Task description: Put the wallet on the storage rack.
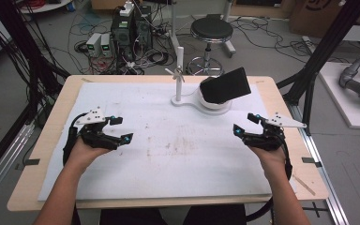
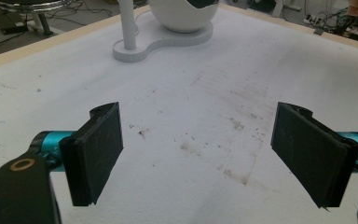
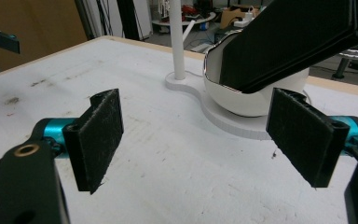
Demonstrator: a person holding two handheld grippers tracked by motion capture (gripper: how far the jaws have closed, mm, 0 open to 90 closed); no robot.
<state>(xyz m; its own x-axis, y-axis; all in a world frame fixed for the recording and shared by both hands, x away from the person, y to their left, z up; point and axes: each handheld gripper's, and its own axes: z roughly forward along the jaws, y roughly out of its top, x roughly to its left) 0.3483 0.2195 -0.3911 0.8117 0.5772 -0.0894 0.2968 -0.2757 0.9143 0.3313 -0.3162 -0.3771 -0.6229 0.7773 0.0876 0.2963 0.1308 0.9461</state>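
A white stand (image 1: 187,100) with a thin upright post (image 1: 180,70) and a round bowl-shaped holder (image 1: 212,106) sits at the back middle of the white mat. A black flat slab (image 1: 225,86) leans tilted in that holder; it also looms in the right gripper view (image 3: 293,39). My left gripper (image 1: 122,130) hovers over the mat's left side, open, nothing between its pads (image 2: 95,151). My right gripper (image 1: 244,124) is held at the right, open and empty, pointing toward the holder (image 3: 251,100).
The white mat (image 1: 168,154) covers a wooden table (image 1: 51,126) and carries brown stains near its middle (image 2: 235,170). Behind the table are a black stool (image 1: 211,31), computer boxes (image 1: 131,28) and cables on the floor. Black frame posts (image 1: 326,51) stand at the right.
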